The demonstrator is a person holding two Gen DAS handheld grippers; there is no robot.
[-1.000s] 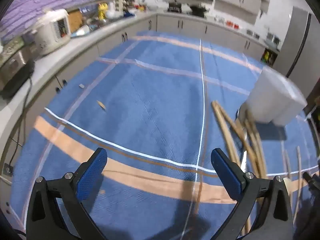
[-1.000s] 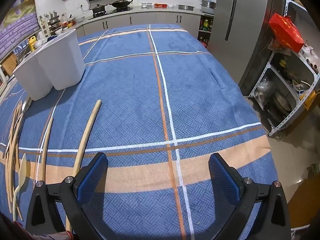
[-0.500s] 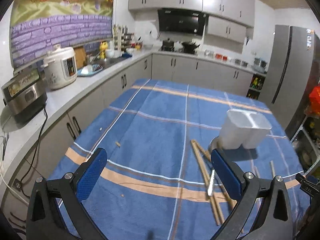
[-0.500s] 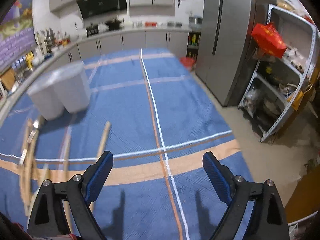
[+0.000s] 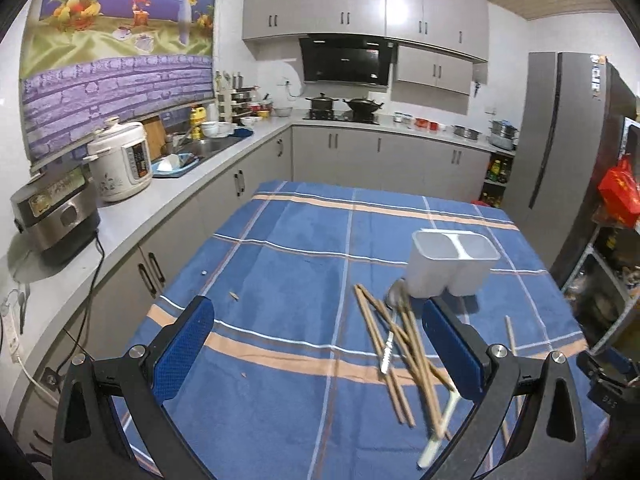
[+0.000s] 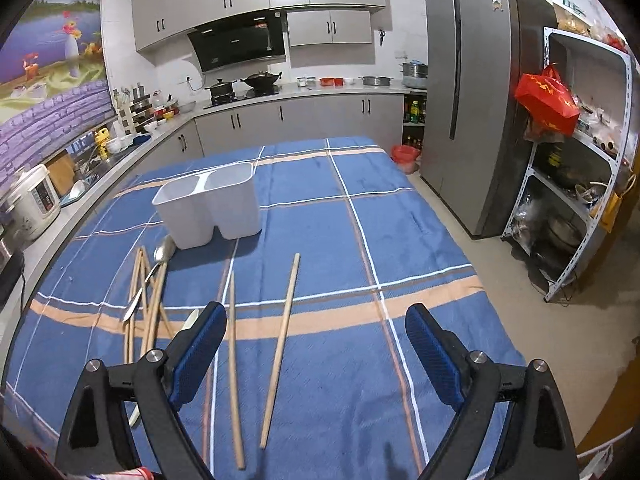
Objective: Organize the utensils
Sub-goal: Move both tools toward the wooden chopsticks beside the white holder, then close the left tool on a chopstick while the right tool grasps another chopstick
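A white two-compartment utensil holder (image 5: 452,262) (image 6: 210,204) stands upright and empty on the blue checked tablecloth (image 5: 304,256). In front of it lies a pile of wooden chopsticks (image 5: 404,344) (image 6: 146,296) with a metal spoon (image 5: 394,312) (image 6: 160,258) and a white utensil (image 5: 438,428) among them. Two more chopsticks (image 6: 280,344) lie apart to the right. My left gripper (image 5: 320,352) is open and empty, raised above the table's near left. My right gripper (image 6: 316,356) is open and empty above the near edge, over the two loose chopsticks.
A kitchen counter (image 5: 132,216) with a rice cooker (image 5: 120,166) and another cooker (image 5: 54,216) runs along the left. A grey fridge (image 6: 476,96) and a metal shelf rack (image 6: 580,184) stand to the right. Small crumbs (image 5: 233,295) lie on the cloth.
Both grippers have risen and pulled back from the table, so each view now takes in the whole table and kitchen. Both stay open and empty.
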